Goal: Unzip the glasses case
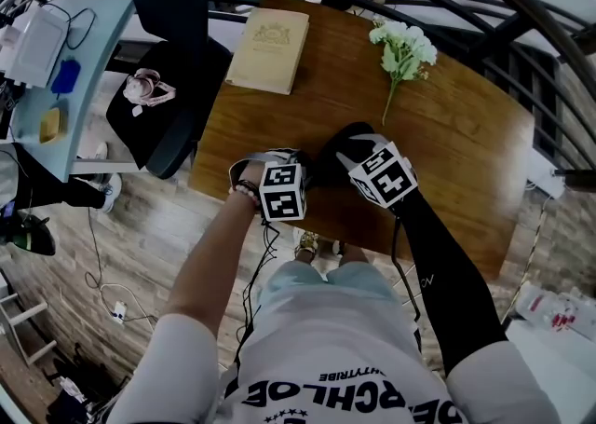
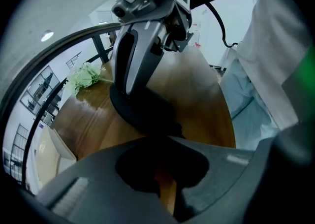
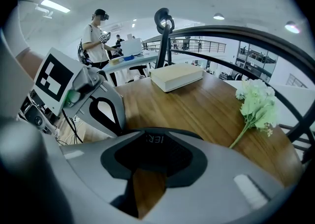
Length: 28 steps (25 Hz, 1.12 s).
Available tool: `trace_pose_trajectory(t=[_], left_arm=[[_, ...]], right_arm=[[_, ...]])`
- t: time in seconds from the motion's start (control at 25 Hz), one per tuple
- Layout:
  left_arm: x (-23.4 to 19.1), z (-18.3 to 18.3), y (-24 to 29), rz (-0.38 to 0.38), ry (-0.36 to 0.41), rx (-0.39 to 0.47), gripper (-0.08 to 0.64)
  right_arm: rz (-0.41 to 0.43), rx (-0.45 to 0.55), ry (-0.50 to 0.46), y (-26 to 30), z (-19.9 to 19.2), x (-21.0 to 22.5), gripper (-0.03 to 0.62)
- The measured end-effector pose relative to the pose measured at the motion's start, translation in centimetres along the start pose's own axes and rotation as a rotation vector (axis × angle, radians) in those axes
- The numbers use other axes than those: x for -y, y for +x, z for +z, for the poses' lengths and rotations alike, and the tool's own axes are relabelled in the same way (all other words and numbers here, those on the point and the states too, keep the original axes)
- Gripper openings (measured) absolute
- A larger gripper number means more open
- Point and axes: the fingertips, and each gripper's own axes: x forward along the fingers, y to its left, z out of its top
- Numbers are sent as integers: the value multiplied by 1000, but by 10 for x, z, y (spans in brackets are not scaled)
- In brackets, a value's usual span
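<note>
A black glasses case (image 1: 352, 138) lies near the front edge of the brown wooden table (image 1: 447, 133). In the head view both grippers are over it, their marker cubes hiding most of it. My right gripper (image 3: 157, 137) is shut across the case (image 3: 158, 150), and the left gripper view shows its grey fingers (image 2: 129, 65) clamped on the case (image 2: 145, 114). My left gripper (image 2: 165, 142) is at the case's near end with its jaws almost together. No zipper pull shows, and whether the pads press on anything stays unclear.
A cream book (image 1: 268, 49) and a sprig of white flowers (image 1: 402, 51) lie farther back on the table. A black chair (image 1: 163, 87) with pink headphones stands at the left. A dark railing (image 3: 231, 33) curves behind, and a person (image 3: 96, 36) stands far off.
</note>
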Motion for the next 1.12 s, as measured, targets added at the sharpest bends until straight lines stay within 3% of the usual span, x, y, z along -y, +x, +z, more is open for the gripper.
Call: trace_pose_trajectory(t=[0.16,0.24,0.32,0.44,0.52,0.8,0.96,1.0,1.04,1.12], left_arm=[[-2,-5,4,84,132,-111,127],[-4,-7,7,135,133,-147,127],[-4,-6,7,118,-14,-91,129],[-2,-4,1,37,-270,61,127],[0,-3,-2,0,-340,113,124],[11,4,-3,-133,-383,164,120],[7,2,3,-108,-327,114,139],[7,1,5,-96,-305,97,187],[7,2,7,-90,-293,87,291],[8,5,8,-80,-279,86,328]], right_arm=[[-1,5,4,1,1,0,140],[-1,8,4,1,3,0,140],[-1,11,4,1,5,0,140],[5,13,9,0,2,0,140],[7,15,12,0,1,0,138],[7,14,15,-1,-3,-1,137],[1,19,21,-1,-1,-1,135],[0,20,22,-1,0,0,135],[1,22,23,-1,0,0,135],[1,25,26,-1,0,0,135]])
